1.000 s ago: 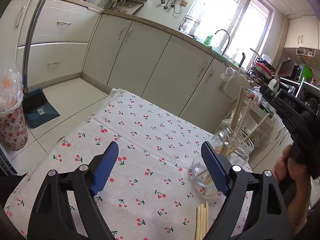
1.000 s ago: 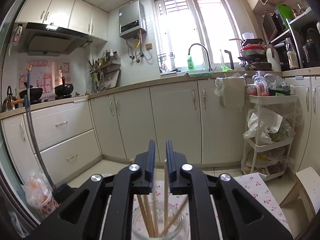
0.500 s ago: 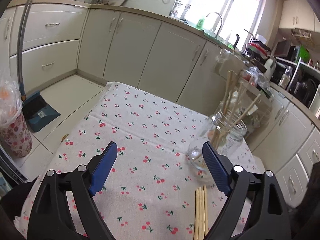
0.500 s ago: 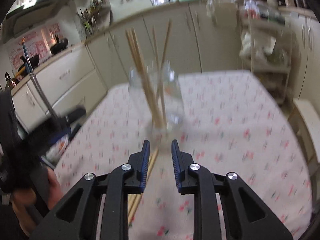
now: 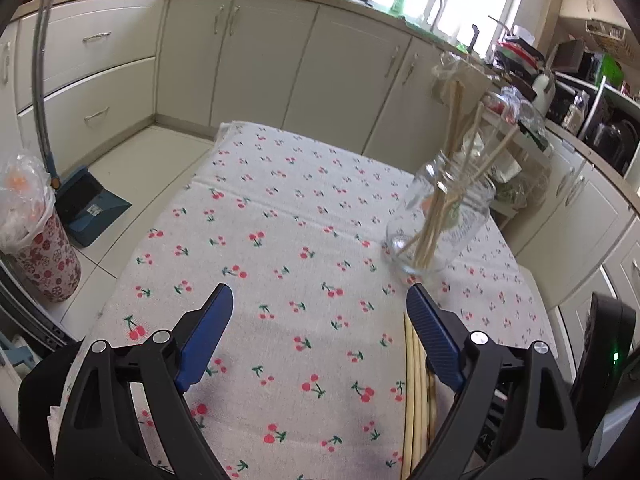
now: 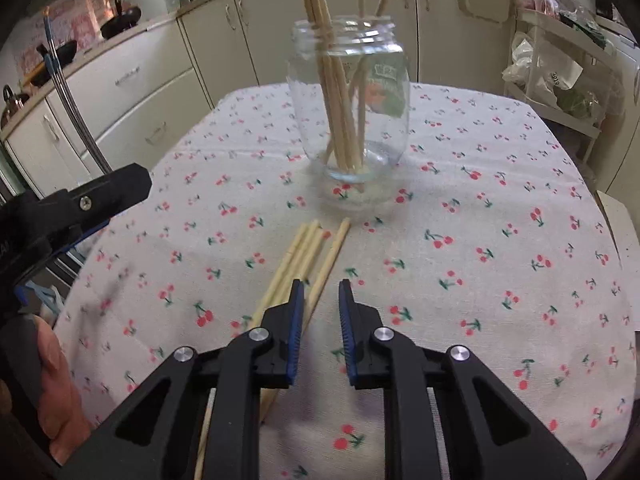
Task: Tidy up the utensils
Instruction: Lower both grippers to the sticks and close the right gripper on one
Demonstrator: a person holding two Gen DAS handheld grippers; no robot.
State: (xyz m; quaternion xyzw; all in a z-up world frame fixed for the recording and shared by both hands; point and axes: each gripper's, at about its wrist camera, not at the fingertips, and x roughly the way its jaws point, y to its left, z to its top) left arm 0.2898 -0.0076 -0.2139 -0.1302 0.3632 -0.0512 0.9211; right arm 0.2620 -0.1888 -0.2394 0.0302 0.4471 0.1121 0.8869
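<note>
A clear glass jar (image 6: pixel 352 112) stands on the cherry-print tablecloth (image 6: pixel 480 220) with several wooden chopsticks upright in it; it also shows in the left wrist view (image 5: pixel 444 220). Several loose chopsticks (image 6: pixel 304 256) lie flat on the cloth in front of the jar, also seen under the right finger in the left wrist view (image 5: pixel 416 392). My right gripper (image 6: pixel 320 292) hovers just above their near ends, jaws slightly apart and empty. My left gripper (image 5: pixel 320 300) is wide open and empty over the cloth, left of the chopsticks; its body shows in the right wrist view (image 6: pixel 80 204).
Cream kitchen cabinets (image 5: pixel 280 52) line the far wall. A floral bin with a bag (image 5: pixel 36 240) and a blue dustpan (image 5: pixel 88 204) stand on the floor at left. A wire cart with bags (image 6: pixel 560 80) stands beyond the table's right side.
My right gripper has left the jar, dropped and pulled back to the loose chopsticks, opening a little. My left gripper has tilted downward over the cloth.
</note>
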